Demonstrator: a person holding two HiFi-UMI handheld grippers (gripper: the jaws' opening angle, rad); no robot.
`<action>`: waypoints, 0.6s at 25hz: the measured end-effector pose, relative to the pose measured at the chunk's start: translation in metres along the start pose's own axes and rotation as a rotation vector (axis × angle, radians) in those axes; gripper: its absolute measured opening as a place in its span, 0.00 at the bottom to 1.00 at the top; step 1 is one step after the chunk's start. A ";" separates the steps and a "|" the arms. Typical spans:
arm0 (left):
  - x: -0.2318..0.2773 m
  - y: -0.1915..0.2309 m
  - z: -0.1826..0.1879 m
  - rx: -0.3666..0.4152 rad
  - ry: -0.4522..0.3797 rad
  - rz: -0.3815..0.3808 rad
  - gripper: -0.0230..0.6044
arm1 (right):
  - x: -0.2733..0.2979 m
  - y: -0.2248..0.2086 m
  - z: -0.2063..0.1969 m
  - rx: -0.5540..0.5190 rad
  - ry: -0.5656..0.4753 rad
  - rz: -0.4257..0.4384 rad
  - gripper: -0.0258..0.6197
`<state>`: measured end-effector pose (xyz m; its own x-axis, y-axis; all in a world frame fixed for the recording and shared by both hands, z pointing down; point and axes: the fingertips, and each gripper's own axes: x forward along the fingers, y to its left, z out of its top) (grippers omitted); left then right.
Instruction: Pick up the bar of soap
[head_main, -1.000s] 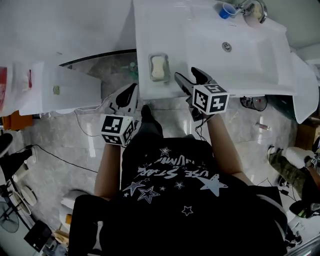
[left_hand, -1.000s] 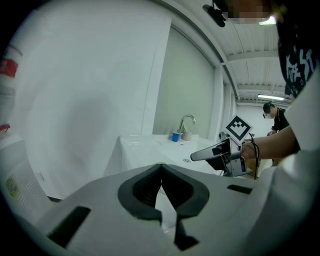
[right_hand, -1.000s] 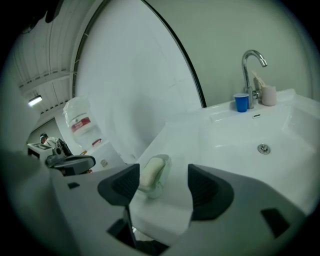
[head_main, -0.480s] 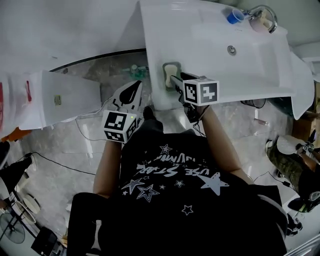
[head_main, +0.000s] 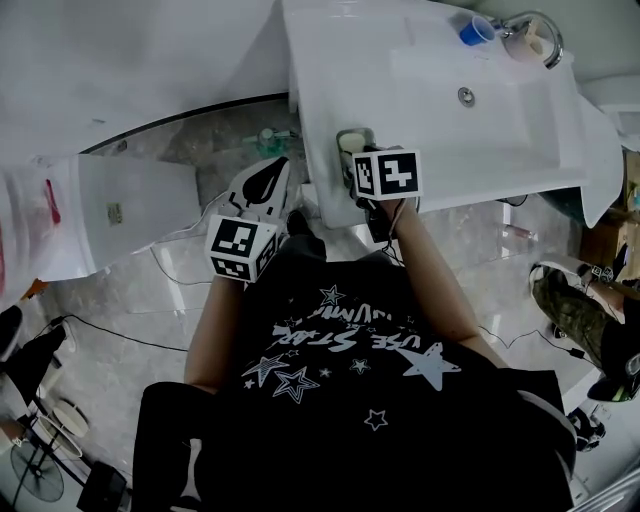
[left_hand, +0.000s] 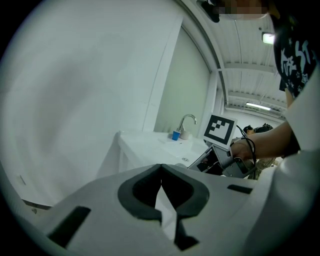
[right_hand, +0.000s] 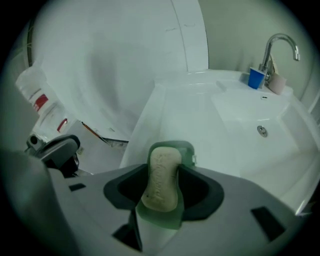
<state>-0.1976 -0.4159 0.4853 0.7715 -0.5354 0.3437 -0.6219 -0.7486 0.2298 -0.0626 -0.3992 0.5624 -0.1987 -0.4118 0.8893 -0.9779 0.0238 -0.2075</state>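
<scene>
A pale bar of soap (right_hand: 162, 182) lies in a green soap dish (right_hand: 189, 149) on the front left corner of the white sink (right_hand: 200, 115). My right gripper (right_hand: 163, 170) points steeply down over the dish; its jaws have just been closing and its dark pads (right_hand: 197, 187) now press on both sides of the soap. In the head view its marker cube hides the soap, and only the dish's rim (head_main: 349, 134) shows. My left gripper (head_main: 270, 172) hangs left of the sink, shut on nothing, its tips touching (left_hand: 161, 167).
A blue cup (right_hand: 256, 78) and a chrome faucet (right_hand: 280, 42) stand at the sink's back right, with the drain (right_hand: 261, 130) in the basin. A white bag with red print (head_main: 40, 200) lies at the left. Marble floor and cables are below.
My right gripper has swung left along the sink's front edge and tipped down over the soap dish, its jaws narrowing onto the soap. My left gripper has drifted toward the sink.
</scene>
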 end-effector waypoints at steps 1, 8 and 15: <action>0.001 0.002 0.000 -0.001 0.001 -0.004 0.05 | 0.002 0.000 0.000 -0.007 0.008 -0.020 0.35; 0.005 0.005 0.001 0.003 0.008 -0.028 0.05 | 0.005 -0.004 0.000 0.022 0.081 -0.034 0.33; 0.003 0.008 0.001 0.008 0.009 -0.034 0.05 | 0.009 -0.003 0.000 -0.021 0.115 -0.020 0.33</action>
<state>-0.1999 -0.4238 0.4870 0.7910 -0.5061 0.3439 -0.5941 -0.7695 0.2342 -0.0618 -0.4031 0.5708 -0.1843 -0.3049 0.9344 -0.9826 0.0365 -0.1819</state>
